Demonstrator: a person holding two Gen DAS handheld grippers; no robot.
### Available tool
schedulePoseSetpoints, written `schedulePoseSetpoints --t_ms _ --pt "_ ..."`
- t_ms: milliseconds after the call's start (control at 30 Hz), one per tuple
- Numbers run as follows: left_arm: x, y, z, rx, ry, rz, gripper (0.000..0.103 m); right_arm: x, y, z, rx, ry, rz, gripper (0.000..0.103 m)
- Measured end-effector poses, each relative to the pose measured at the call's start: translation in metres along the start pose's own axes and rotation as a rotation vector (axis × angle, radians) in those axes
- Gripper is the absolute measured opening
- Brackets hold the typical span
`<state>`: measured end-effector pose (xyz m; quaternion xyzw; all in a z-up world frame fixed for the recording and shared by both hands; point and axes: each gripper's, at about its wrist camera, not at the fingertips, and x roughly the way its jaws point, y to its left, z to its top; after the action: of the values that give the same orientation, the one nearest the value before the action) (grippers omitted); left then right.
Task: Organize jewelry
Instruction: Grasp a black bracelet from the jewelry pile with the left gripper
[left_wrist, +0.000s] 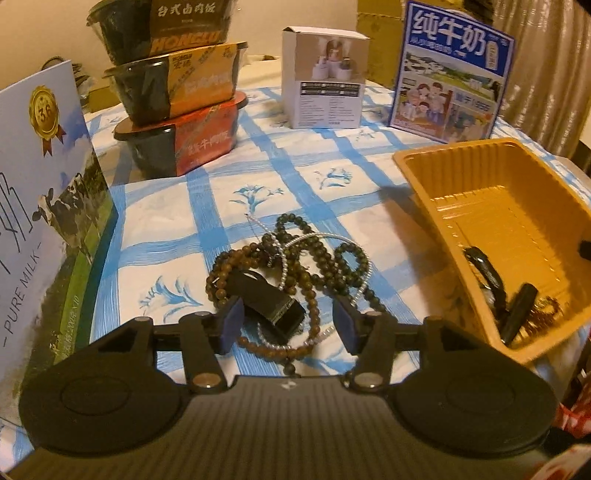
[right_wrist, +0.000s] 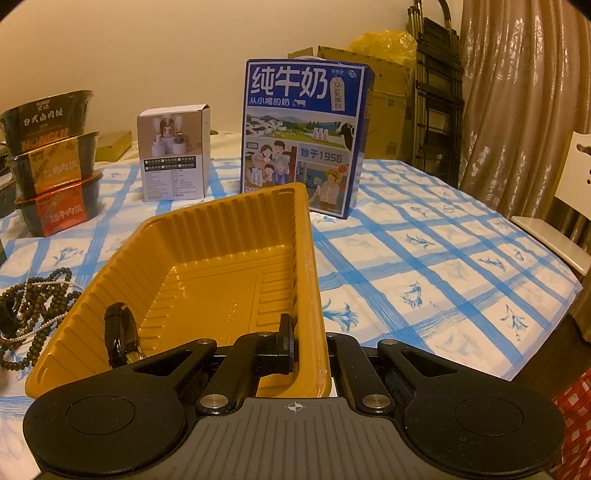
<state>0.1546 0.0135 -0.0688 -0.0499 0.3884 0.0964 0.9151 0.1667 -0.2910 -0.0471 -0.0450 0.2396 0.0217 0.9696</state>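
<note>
Jewelry pile (left_wrist: 291, 273) sits on the checked cloth (left_wrist: 207, 192), mid-table: dark bead strands, brown beads, a thin silver chain, all tangled, with a black clasp-like piece (left_wrist: 269, 302) lying across the near side. Left gripper (left_wrist: 288, 325) hangs low over the pile's near edge, jaws apart with nothing pinched; the black piece and some beads lie between the blue pads (left_wrist: 231, 325), which do not press on them. Judged a pre-grasp, jaws set wide enough to straddle the lump.

Tray (right_wrist: 236, 236), yellow plastic, stands to the right of the pile, tipped up on one side. Right gripper (right_wrist: 308, 354) is clamped on the tray's near right wall, one finger inside, one outside. Likely reason: steadying and tilting the tray toward the pile so pieces drop in easily. Already inside it: a black watch (right_wrist: 120, 332) and, seen from the left wrist, a black stick (left_wrist: 519, 310) with something gold beside it.

Milk box (right_wrist: 306, 136), small white box (right_wrist: 173, 151) and stacked meal tubs (right_wrist: 55, 162) stand behind, clear of the work
</note>
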Motion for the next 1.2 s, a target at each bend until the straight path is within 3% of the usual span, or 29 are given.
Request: schedulePoseSetpoints --t_ms 133,300,400,467,567,1200 --pt "0.016 0.002 0.004 -0.044 0.018 0.028 0.05 0.0 0.0 0.0 0.0 0.0 -0.001 0.003" --pt "0.026 0.005 0.005 -0.059 0.032 0.052 0.039 0.0 0.0 0.0 0.0 0.001 0.0 0.003" --pt "0.022 0.013 0.003 -0.068 0.037 0.027 0.036 0.0 0.0 0.0 0.001 0.001 -0.001 0.003" --pt "0.017 0.018 0.002 -0.062 0.035 0.013 0.025 0.001 -0.001 -0.001 0.004 0.001 -0.001 0.003" --pt "0.008 0.029 0.001 -0.059 0.03 -0.004 0.02 0.001 -0.002 -0.002 0.006 0.001 -0.001 0.003" --pt "-0.047 0.047 0.024 -0.086 -0.038 -0.152 0.019 0.001 -0.001 -0.001 0.005 0.001 -0.002 0.003"
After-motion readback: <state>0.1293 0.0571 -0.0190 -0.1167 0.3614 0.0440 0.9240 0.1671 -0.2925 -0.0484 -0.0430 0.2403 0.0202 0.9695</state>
